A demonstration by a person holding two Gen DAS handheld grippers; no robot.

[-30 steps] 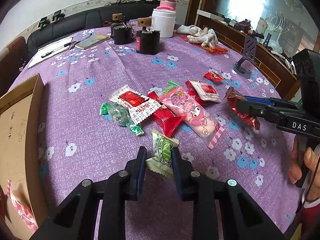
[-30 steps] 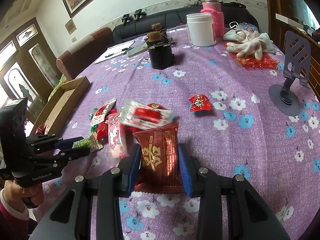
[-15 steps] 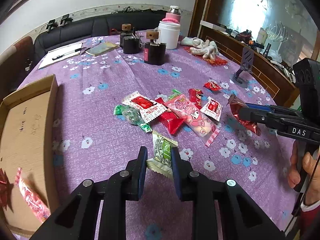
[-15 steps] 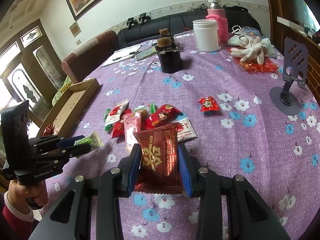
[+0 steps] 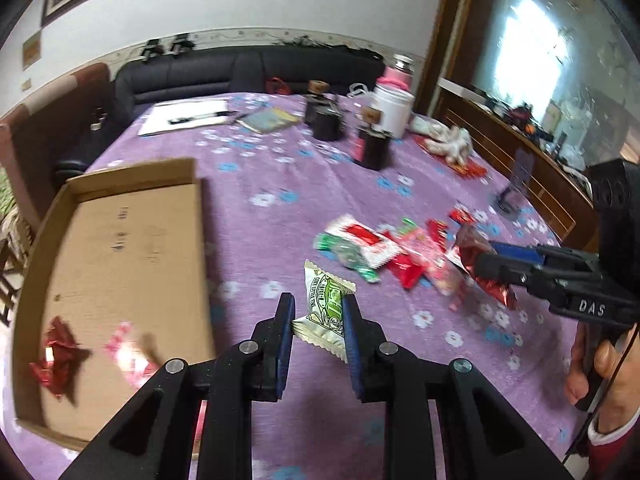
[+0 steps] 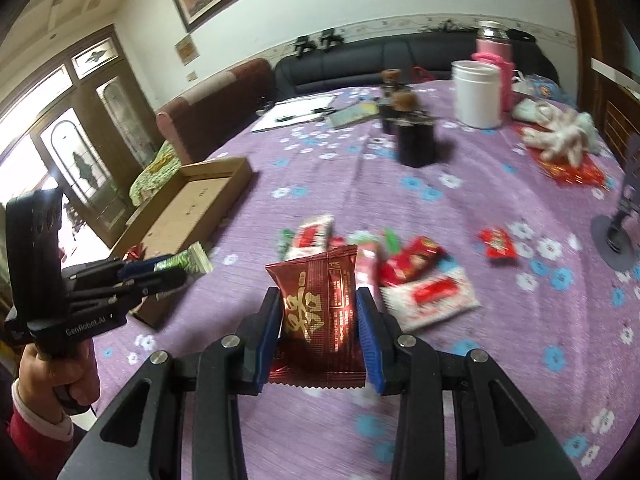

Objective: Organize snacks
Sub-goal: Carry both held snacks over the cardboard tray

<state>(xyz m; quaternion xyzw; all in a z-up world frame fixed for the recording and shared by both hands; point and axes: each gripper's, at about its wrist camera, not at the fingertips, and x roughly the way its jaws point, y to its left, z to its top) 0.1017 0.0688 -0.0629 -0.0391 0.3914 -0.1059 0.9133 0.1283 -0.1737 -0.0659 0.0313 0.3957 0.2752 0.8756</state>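
Holding: both grippers carry one snack each above the purple flowered worktop [image 5: 260, 240]
Left gripper [image 5: 319, 312]: pitched down toward the worktop, jaws closed on a green-and-white packet [image 5: 325, 306]
Left hand [image 6: 60, 380]: fist wrapped round the gripper handle at the left edge of the right wrist view, red sleeve [image 6: 36, 428] with a pale cuff below it
Right gripper [image 6: 317, 312]: pitched down likewise, jaws gripping a dark red foil packet [image 6: 320, 304]
Right hand [image 5: 600, 364]: fingers curled round its handle at the right edge of the left wrist view
Green-and-white packet: small pillow pack, crimped ends, tilted, upper end clear of the pads
Dark red foil packet: glossy, gold characters on the front, upright, serrated bottom seam below the pads
Cardboard tray [image 5: 120, 184]: shallow, open, on the worktop left of the left gripper; a crumpled red wrapper [image 5: 58, 354] and a pink striped packet [image 5: 128, 344] lie in its near end
Loose snacks [image 6: 400, 276]: red, white, pink and green packets clustered on the worktop beyond the right gripper, blurred
Single red packet [image 6: 496, 242]: lying apart, to the right of the cluster
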